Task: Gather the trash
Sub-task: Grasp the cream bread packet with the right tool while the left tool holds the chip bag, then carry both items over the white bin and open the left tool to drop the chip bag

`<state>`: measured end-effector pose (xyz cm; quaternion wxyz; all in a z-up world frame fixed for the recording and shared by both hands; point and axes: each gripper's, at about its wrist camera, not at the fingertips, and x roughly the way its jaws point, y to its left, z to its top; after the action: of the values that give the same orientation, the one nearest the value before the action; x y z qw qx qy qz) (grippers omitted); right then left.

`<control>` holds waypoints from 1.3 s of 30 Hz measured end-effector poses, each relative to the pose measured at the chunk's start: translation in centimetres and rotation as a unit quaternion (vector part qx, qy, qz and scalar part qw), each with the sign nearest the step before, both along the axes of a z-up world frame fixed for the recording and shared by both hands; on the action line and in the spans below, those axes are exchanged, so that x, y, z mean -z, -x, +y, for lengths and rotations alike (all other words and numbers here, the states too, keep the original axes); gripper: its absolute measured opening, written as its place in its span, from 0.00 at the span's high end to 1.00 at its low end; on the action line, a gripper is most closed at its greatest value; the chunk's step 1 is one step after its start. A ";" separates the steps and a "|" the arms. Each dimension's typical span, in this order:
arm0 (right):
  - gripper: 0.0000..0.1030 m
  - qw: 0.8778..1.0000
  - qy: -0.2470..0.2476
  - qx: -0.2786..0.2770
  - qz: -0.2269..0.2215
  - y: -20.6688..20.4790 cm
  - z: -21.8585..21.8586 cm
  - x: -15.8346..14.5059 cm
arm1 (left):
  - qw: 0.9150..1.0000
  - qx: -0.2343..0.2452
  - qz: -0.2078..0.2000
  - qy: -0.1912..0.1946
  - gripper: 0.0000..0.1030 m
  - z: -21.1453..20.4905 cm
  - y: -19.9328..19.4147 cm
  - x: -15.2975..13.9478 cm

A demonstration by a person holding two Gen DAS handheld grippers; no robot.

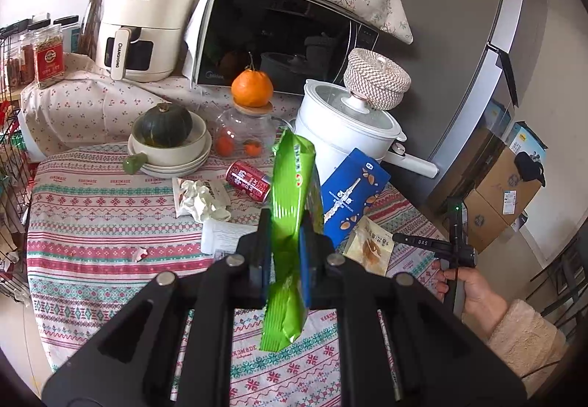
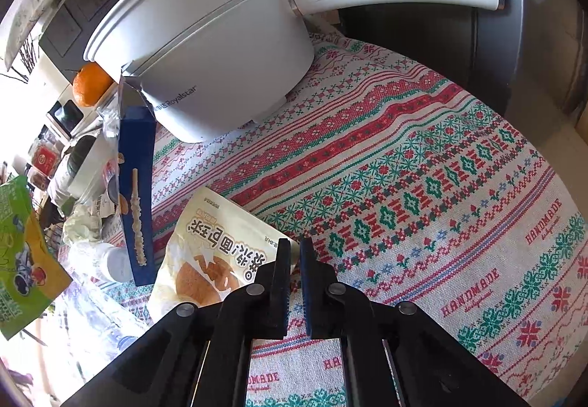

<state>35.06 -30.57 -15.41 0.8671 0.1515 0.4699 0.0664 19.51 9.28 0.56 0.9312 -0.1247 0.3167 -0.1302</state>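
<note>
My left gripper (image 1: pixel 284 223) is shut on a green snack bag (image 1: pixel 290 193) and holds it upright above the table; the bag also shows in the right wrist view (image 2: pixel 22 252). On the patterned tablecloth (image 1: pixel 92 223) lie a crushed red can (image 1: pixel 248 181), crumpled white paper (image 1: pixel 198 197), a blue biscuit box (image 1: pixel 352 193) and a beige bread wrapper (image 1: pixel 369 245). My right gripper (image 2: pixel 294 245) is nearly shut with a narrow gap, empty, its tips at the edge of the beige bread wrapper (image 2: pixel 209 252). The blue box (image 2: pixel 136 193) leans beside it.
A white pot (image 2: pixel 205 50) with a long handle stands behind the wrapper. A bowl with a green squash (image 1: pixel 165 135), a glass jar topped by an orange (image 1: pixel 251 87), a microwave (image 1: pixel 279 39) and an air fryer (image 1: pixel 139 24) are at the back. A fridge (image 1: pixel 459 39) stands on the right.
</note>
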 end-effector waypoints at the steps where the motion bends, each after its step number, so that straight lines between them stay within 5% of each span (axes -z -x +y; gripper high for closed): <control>1: 0.96 1.000 0.000 -0.001 -0.003 0.5 -0.1 -0.5 | 1.000 0.000 -0.001 0.003 0.86 0.0 0.1 -0.1; 7: 0.94 1.000 0.000 0.000 -0.002 2.4 -0.4 -3.0 | 1.000 0.008 -0.006 0.013 0.86 -0.4 1.0 -0.6; 9: 0.82 1.000 0.002 0.016 0.010 2.4 -0.6 -2.6 | 1.000 0.009 -0.009 0.010 0.86 -0.4 1.2 -0.7; 11: 0.42 0.999 0.010 0.029 0.018 2.3 -0.7 -1.9 | 1.000 0.009 -0.009 0.010 0.86 -0.2 1.3 -0.7; 12: 0.36 0.999 0.020 0.036 0.016 2.6 -1.0 -1.6 | 1.000 0.008 -0.008 0.010 0.86 -0.1 1.2 -0.7; 18: 0.34 1.000 0.025 0.015 -0.001 0.8 0.3 0.6 | 1.000 0.004 0.002 0.003 0.86 0.1 0.5 -0.1; 21: 0.42 0.998 0.051 -0.010 -0.024 0.4 1.7 1.0 | 1.000 0.002 0.004 0.003 0.86 0.1 0.2 0.1; 26: 0.91 0.998 0.024 -0.045 -0.035 0.3 2.7 0.5 | 1.000 0.003 0.003 0.001 0.86 -0.2 0.3 0.0; 39: 0.99 0.994 0.055 -0.031 -0.090 8.4 1.5 -9.8 | 0.999 0.026 -0.020 0.024 0.86 -2.5 2.4 -1.2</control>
<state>26.64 -29.04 -5.57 0.9102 0.0828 0.3977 0.0806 17.07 6.82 1.80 0.9303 -0.1367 0.2982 -0.1642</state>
